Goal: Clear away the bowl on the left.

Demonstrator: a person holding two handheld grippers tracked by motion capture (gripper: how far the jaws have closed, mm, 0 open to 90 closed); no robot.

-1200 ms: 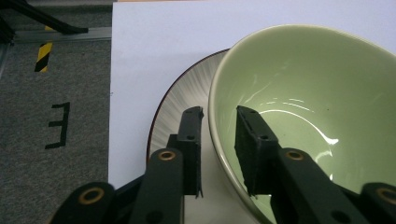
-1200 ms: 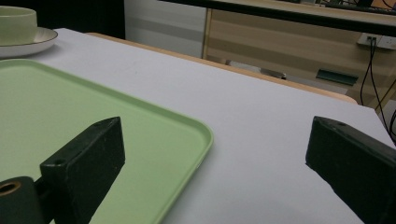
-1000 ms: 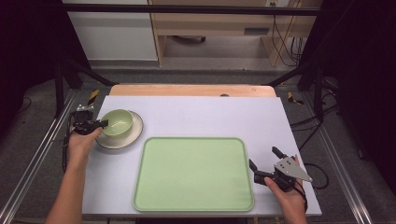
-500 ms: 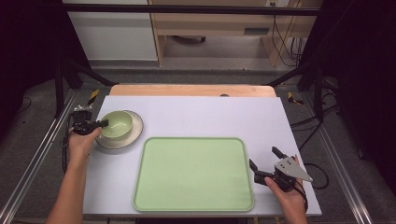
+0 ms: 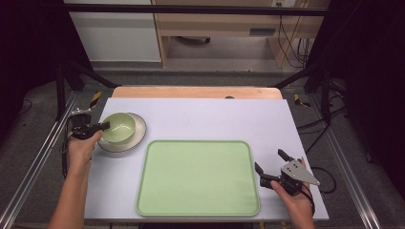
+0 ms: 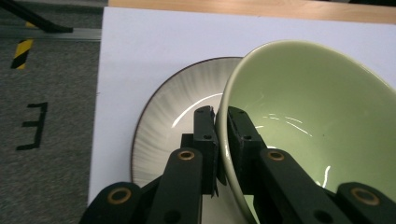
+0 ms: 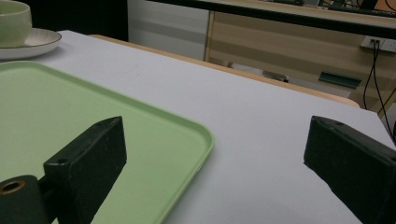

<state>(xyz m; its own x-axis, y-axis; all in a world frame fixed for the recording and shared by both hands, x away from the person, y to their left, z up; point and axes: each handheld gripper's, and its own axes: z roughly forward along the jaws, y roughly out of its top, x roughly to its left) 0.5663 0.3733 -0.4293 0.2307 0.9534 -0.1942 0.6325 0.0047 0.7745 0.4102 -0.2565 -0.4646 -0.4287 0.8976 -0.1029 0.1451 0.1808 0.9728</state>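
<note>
Left claw (image 6: 222,140) clamped on near rim of green bowl (image 5: 118,127) atop plate (image 5: 137,136) at ten o'clock on counter (image 5: 200,117), likely for lifting toward tray (image 5: 197,177); right claw (image 5: 271,167) wide open, empty, at four o'clock.

Green bowl on its plate

Glossy pale-green bowl (image 5: 119,127) sits tilted on a ribbed white plate (image 5: 136,139), near the table's left edge.

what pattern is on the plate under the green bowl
Fine radial ribbing on the round off-white plate with a thin dark rim; the left gripper view shows it best.
</note>
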